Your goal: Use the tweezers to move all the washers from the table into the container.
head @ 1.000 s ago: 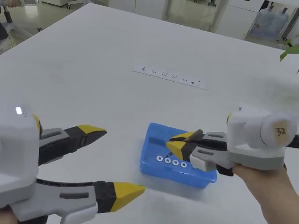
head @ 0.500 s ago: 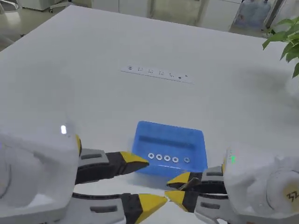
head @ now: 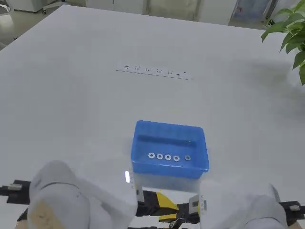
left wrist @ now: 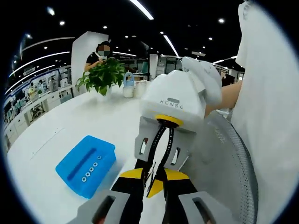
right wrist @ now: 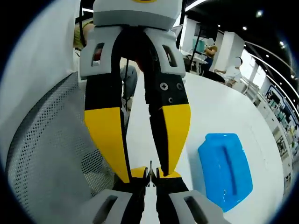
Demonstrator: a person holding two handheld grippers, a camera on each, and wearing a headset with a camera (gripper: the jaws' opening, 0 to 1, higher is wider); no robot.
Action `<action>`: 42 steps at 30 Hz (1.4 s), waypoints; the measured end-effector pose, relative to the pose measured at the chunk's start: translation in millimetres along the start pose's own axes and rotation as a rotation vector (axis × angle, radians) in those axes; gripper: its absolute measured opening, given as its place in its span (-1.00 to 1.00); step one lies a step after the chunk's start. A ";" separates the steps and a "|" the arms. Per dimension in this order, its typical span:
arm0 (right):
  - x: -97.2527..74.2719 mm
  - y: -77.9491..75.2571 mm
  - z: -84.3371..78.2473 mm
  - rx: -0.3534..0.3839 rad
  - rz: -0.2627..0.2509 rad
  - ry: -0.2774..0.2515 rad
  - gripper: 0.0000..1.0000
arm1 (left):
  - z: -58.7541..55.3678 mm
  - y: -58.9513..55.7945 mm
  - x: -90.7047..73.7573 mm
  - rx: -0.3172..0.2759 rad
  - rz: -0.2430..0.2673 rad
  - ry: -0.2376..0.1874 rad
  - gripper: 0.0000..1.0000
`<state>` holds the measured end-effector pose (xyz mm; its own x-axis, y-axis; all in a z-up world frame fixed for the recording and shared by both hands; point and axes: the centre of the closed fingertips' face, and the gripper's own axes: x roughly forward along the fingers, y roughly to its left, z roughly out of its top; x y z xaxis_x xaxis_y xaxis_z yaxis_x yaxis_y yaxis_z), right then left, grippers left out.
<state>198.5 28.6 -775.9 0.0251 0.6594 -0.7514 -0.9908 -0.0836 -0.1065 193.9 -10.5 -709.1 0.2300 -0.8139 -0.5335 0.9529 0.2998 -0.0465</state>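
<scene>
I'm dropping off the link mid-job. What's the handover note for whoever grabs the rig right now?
Left gripper: tongs open, tip to tip with the right gripper, on the near side of the container, apart from it.
Right gripper: shut on the tweezers, as far as its view shows.
Five washers lie in a row inside the blue container on the table.
Done: those five. Left: check the table for strays, then park the tweezers.

Head view is lit evenly from overhead. Mild glare is spread over the white counter, and a soft shadow is cast before the blue container. The near foreground is blurred. Gripper views are fisheye-bent at the edges, with ceiling strip lights blown out.
</scene>
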 end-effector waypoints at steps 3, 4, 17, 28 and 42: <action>0.9 0.7 -3.2 -0.011 0.007 0.018 -0.93 | -5.9 -2.8 3.5 0.053 -0.012 0.052 -0.86; 1.0 0.6 -4.1 -0.014 0.007 0.022 -0.93 | -7.8 -2.3 4.2 0.075 -0.008 0.069 -0.91; 1.0 -4.3 -22.2 0.044 -0.006 0.031 -0.92 | -26.0 11.3 9.2 0.155 0.015 0.178 -1.00; 10.5 -8.7 -26.0 0.108 -0.019 -0.012 -0.90 | -39.4 20.7 12.3 0.130 -0.010 0.214 -1.00; -27.1 -11.5 -52.3 0.341 -0.126 -0.057 -0.71 | -76.7 34.8 14.8 0.150 -0.056 0.319 -1.00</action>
<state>216.2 -27.4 -788.4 0.1521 0.6902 -0.7074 -0.9680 0.2485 0.0344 215.3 26.1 -783.4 0.1254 -0.6237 -0.7716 0.9862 0.1632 0.0284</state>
